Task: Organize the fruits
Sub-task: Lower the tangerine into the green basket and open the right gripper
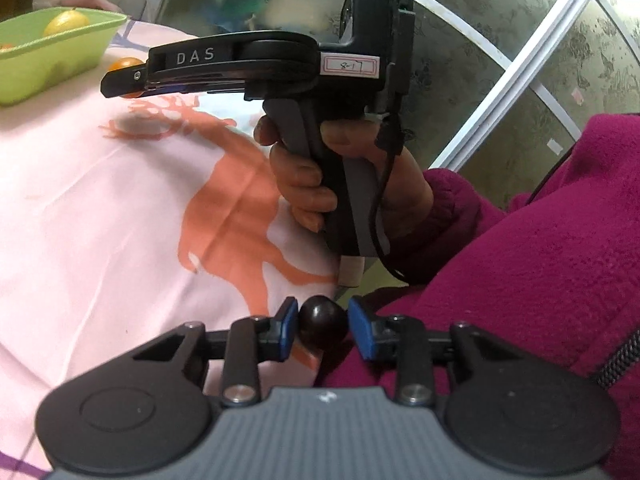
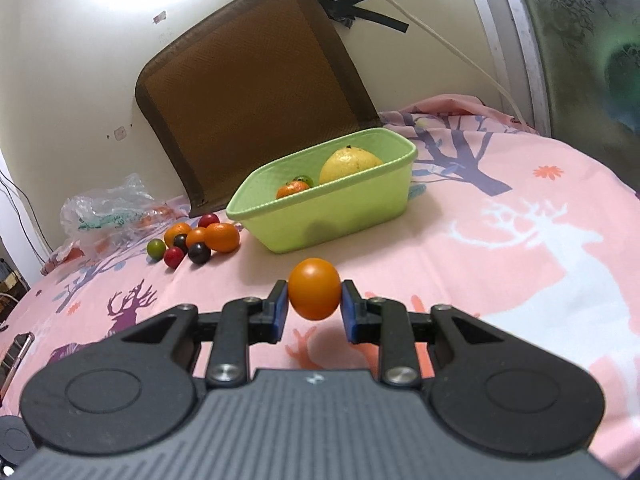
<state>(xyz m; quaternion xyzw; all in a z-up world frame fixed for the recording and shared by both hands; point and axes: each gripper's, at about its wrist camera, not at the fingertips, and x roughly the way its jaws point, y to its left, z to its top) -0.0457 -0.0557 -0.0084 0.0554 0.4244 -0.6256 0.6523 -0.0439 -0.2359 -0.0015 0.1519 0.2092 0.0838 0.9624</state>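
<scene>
Orange fruit (image 2: 315, 294) gripped in right claw (image 2: 315, 304); left claw (image 1: 322, 326) clamps dark fruit (image 1: 323, 320).

Left claw (image 1: 323, 327) pinching dark round fruit (image 1: 322, 322); right claw (image 1: 120, 82) level above pink cloth (image 1: 120, 208); green tub (image 1: 60, 52) beyond.

White capital letters "DAS" stand on the black arm of the right gripper (image 1: 120, 84), seen from the side. Behind them a small white label (image 1: 350, 67) bears red-framed handwriting, too faint to read surely.
</scene>
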